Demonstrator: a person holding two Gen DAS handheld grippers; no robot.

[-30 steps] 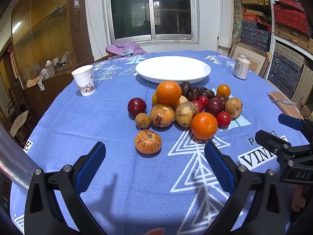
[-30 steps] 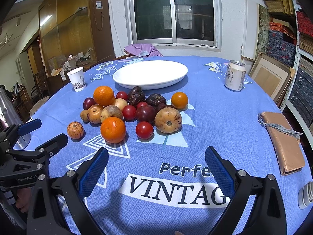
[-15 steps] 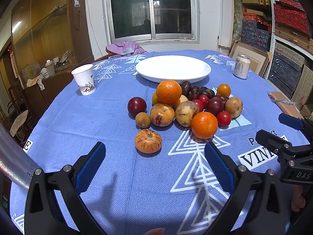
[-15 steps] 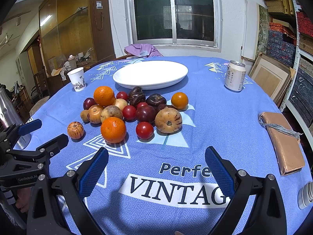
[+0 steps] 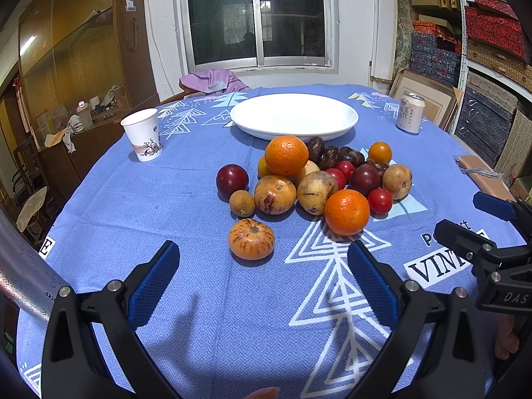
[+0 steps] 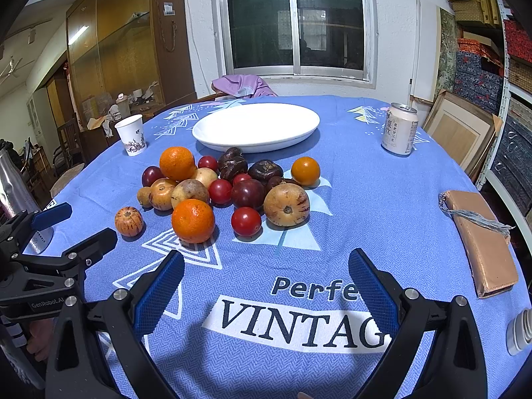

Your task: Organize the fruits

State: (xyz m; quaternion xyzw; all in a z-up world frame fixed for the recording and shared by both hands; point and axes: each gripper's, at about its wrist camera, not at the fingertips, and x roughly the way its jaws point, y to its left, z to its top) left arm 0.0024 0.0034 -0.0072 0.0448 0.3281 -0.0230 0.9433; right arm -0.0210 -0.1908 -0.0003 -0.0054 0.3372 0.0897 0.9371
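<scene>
Fruits (image 5: 316, 183) of mixed kinds, oranges, red tomatoes, dark plums and speckled yellow-brown ones, lie heaped on the blue printed tablecloth (image 5: 186, 179), just in front of the wide white oval plate (image 5: 294, 116), which holds nothing yet. One striped orange-red fruit (image 5: 251, 238) sits apart, on the side of the heap away from the plate, and is the nearest piece to the left gripper (image 5: 262, 272). That gripper hangs over the cloth with its blue-padded fingers spread wide and nothing between them. The right gripper (image 6: 266, 279) is likewise splayed and empty, short of the big orange (image 6: 193, 220) and the red tomato (image 6: 246, 221) at the heap's near edge.

By my judgement no fruit has been moved; sorting onto the plate is all ahead. The risks come from the heap itself. The pieces are round and lean on one another, so pulling one from the near edge could set its neighbours rolling across the cloth, perhaps toward the table's rim. The tomatoes look soft and a hard squeeze might split them. The paper cup (image 5: 143, 134) and the pale drink can (image 6: 399, 129) stand to either side of the plate and look easy to tip with a careless sweep.
</scene>
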